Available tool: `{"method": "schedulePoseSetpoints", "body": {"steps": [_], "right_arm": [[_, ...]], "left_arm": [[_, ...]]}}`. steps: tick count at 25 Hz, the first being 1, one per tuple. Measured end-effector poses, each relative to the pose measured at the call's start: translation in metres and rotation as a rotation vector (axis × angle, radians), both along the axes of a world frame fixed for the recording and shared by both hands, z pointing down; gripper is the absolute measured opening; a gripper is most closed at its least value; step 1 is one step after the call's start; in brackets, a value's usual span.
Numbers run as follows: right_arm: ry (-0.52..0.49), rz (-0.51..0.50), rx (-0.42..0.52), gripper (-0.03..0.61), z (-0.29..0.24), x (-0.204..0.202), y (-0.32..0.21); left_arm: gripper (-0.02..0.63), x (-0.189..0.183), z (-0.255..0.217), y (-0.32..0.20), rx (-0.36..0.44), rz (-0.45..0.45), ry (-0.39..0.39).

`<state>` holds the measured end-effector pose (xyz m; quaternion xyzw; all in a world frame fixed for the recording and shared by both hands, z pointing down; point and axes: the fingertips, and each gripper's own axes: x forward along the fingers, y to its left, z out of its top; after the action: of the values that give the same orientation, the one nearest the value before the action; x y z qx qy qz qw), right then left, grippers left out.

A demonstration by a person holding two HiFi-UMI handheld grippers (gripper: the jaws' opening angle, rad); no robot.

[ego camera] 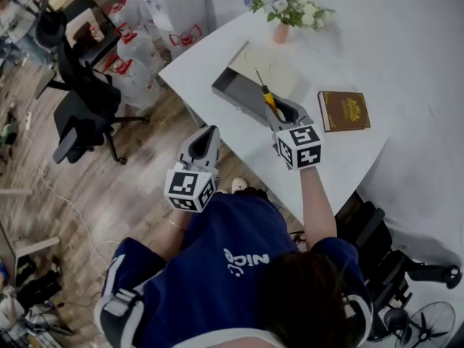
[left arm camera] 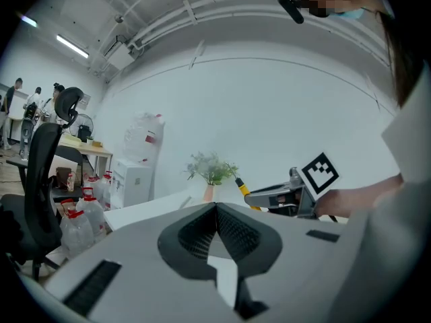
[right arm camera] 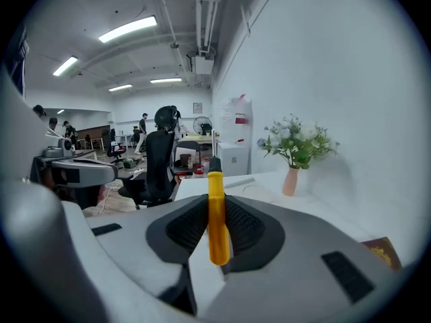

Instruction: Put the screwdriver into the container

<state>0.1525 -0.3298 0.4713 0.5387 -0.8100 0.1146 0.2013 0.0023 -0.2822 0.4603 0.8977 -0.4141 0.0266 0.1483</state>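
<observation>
My right gripper (ego camera: pixel 284 114) is shut on a screwdriver (ego camera: pixel 269 98) with a yellow handle and a thin dark shaft. It holds the tool above the near end of the dark grey container (ego camera: pixel 226 87) on the white table, with the shaft pointing away over the container. In the right gripper view the yellow handle (right arm camera: pixel 217 221) stands upright between the ribbed pads (right arm camera: pixel 244 226). My left gripper (ego camera: pixel 205 142) hangs off the table's near-left edge, shut and empty. In the left gripper view its pads (left arm camera: pixel 232 231) meet, and the right gripper (left arm camera: pixel 254 195) with the screwdriver (left arm camera: pixel 241 186) shows beyond.
A pale flat board (ego camera: pixel 274 69) lies against the container's far side. A brown book (ego camera: pixel 344 110) lies to the right of it, and a vase of flowers (ego camera: pixel 283 26) stands at the back. Office chairs (ego camera: pixel 80 111) and water bottles (ego camera: pixel 134 49) stand on the floor to the left.
</observation>
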Motion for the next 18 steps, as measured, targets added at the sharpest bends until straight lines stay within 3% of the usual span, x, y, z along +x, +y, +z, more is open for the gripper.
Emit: {"method": "schedulePoseSetpoints", "body": {"steps": [18], "right_arm": [[0.133, -0.136, -0.342, 0.094, 0.115, -0.007, -0.075]], "left_arm": [[0.017, -0.033, 0.016, -0.02, -0.038, -0.134, -0.082]]}}
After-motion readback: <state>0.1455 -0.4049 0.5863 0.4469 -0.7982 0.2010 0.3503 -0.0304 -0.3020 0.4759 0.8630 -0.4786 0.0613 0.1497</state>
